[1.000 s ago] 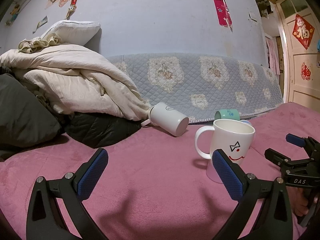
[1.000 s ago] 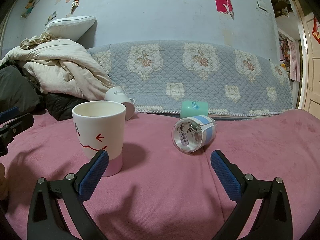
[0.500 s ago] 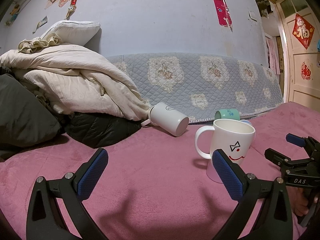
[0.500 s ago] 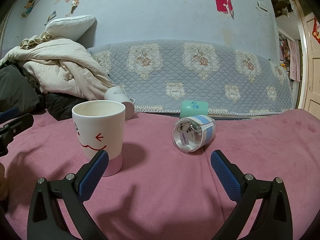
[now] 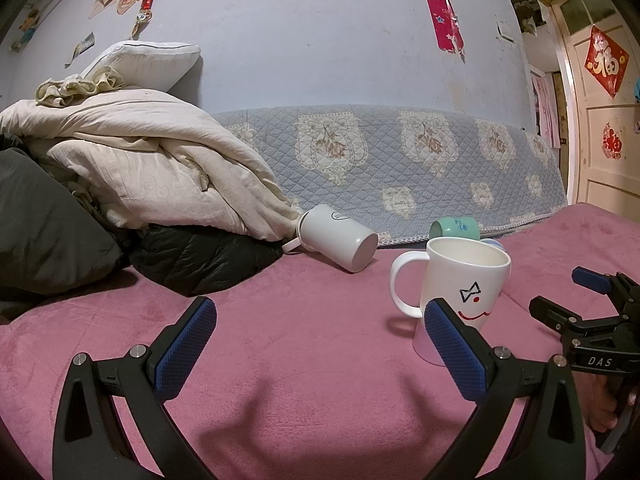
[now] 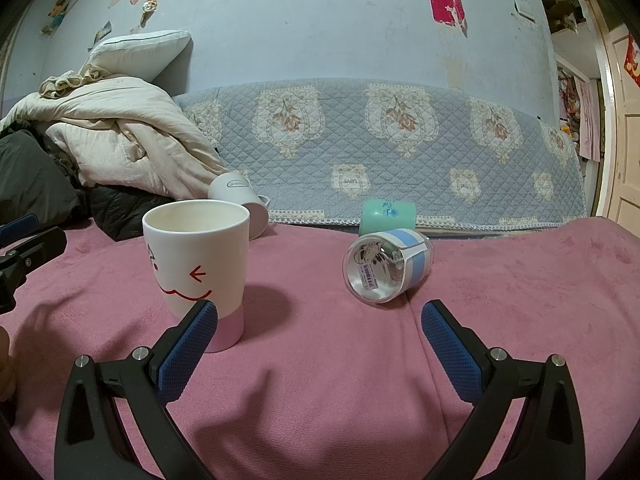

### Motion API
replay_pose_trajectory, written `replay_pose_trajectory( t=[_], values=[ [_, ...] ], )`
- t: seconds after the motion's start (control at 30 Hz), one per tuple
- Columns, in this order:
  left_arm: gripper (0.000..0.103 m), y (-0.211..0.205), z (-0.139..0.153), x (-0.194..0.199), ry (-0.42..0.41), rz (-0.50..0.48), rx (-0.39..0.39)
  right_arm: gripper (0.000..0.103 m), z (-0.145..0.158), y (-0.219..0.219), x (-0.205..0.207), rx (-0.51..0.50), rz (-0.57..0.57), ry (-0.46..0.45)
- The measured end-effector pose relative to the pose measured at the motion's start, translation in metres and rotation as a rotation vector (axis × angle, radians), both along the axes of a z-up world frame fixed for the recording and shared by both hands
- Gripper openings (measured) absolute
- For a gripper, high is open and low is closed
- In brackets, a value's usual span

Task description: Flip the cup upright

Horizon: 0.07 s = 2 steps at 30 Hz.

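Note:
A white mug with a drawn face and pink base (image 5: 460, 292) (image 6: 200, 264) stands upright on the pink blanket. A plain white mug (image 5: 340, 242) (image 6: 240, 202) lies on its side by the bedding. A clear glass cup with a blue band (image 6: 386, 270) lies on its side, and a green cup (image 6: 387, 216) (image 5: 454, 229) lies behind it. My left gripper (image 5: 320, 346) is open and empty, left of the face mug. My right gripper (image 6: 318, 342) is open and empty, between the face mug and the glass cup; it also shows in the left wrist view (image 5: 588, 300).
A pile of cream quilts (image 5: 140, 176), a pillow (image 5: 148, 62) and a black jacket (image 5: 200, 260) lie at the left. A grey quilted cover (image 6: 400, 152) runs along the wall behind the cups. A door (image 5: 604, 120) stands at the right.

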State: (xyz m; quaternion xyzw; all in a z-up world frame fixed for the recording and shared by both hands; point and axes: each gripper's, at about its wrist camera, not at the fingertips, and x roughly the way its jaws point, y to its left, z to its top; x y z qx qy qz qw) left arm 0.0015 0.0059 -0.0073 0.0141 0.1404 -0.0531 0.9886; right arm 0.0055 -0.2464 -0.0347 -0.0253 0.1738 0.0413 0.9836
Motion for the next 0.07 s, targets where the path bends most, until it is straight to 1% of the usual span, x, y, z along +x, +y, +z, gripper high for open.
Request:
replay_pose_trajectory(
  t=[0.07],
  values=[
    [0.103, 0.0001, -0.0002, -0.0002, 0.003, 0.001, 0.000, 0.103, 0.0001, 0.0000, 0.0001, 0.000, 0.000, 0.000]
  ],
)
